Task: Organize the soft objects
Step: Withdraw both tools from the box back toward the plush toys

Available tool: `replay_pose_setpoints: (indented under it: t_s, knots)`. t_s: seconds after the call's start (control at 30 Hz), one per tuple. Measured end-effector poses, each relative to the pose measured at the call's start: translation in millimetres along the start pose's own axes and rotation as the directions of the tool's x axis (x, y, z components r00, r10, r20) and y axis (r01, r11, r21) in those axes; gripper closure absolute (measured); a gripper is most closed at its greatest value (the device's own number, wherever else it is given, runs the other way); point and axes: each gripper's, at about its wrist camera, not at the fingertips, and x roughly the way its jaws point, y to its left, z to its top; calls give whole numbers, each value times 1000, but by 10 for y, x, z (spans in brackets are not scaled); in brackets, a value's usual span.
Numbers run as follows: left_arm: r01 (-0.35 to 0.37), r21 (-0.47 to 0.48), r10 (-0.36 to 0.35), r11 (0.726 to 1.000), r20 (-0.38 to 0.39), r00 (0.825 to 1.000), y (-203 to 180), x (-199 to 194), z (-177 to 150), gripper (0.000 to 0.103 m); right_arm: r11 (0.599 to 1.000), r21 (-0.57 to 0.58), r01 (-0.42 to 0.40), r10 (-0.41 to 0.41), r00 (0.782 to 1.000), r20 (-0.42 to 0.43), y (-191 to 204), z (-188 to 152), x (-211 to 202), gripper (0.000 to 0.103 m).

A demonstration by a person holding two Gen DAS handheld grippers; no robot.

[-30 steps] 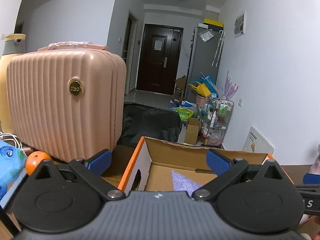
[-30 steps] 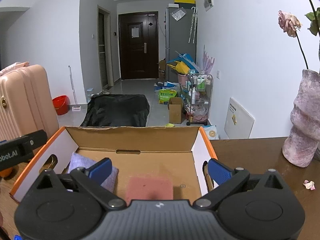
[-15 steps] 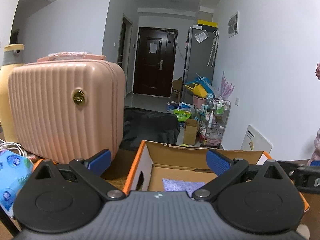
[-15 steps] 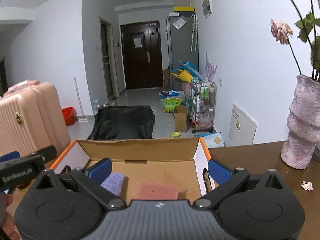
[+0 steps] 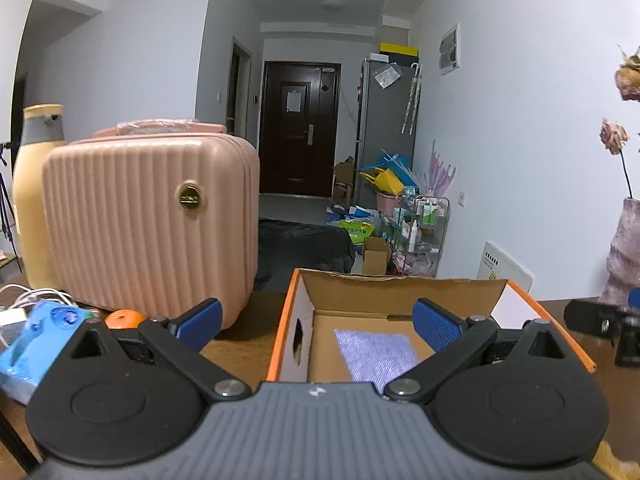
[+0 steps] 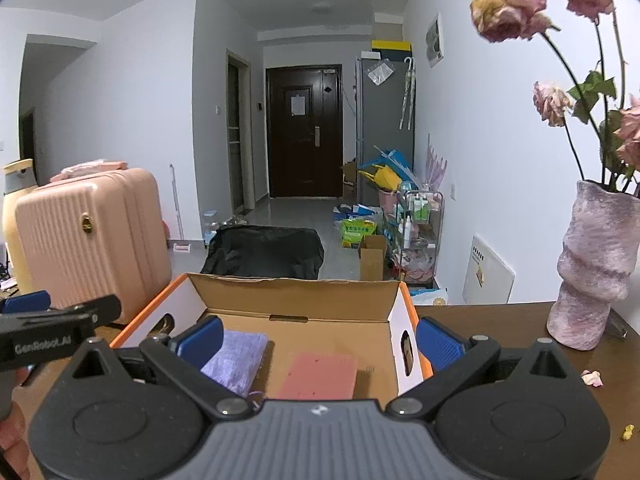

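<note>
An open cardboard box (image 6: 296,300) is sitting on the brown table (image 6: 500,320). Inside it, a purple cloth (image 6: 236,354) is lying flat at the 9 o'clock side and a pink sponge (image 6: 318,376) is lying just beside it toward 3 o'clock, the two apart. The right gripper (image 6: 316,338) is hovering over the near edge of the box, spread wide and holding nothing. The left gripper (image 5: 316,318) is likewise standing wide and empty, straddling the box's 9 o'clock wall. A pink suitcase (image 5: 148,224) is standing at 10 o'clock of the box, a vase (image 6: 596,264) of wilted roses at 3 o'clock.
</note>
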Motion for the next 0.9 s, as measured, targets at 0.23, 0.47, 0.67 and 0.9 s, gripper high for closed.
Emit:
replay_pose_setpoints:
  t_s: [0.23, 0.47, 0.67, 0.9]
  knots:
    - [36, -1, -36, 999, 32, 999, 114, -436, -80, 0, 1000, -11, -14, 14, 1000, -10, 22, -178, -230, 0]
    - [37, -15, -37, 999, 24, 999, 172, -705, -183, 0, 1000, -15, -28, 28, 1000, 3, 16, -358, -534, 0]
    - [46, -5, -46, 999, 20, 999, 171, -940, -283, 0, 999, -26, -31, 32, 999, 21, 35, -506, -768, 0]
    - [66, 16, -66, 998, 28, 997, 117, -1223, -400, 0, 998, -41, -37, 38, 999, 26, 67, -711, -1012, 0]
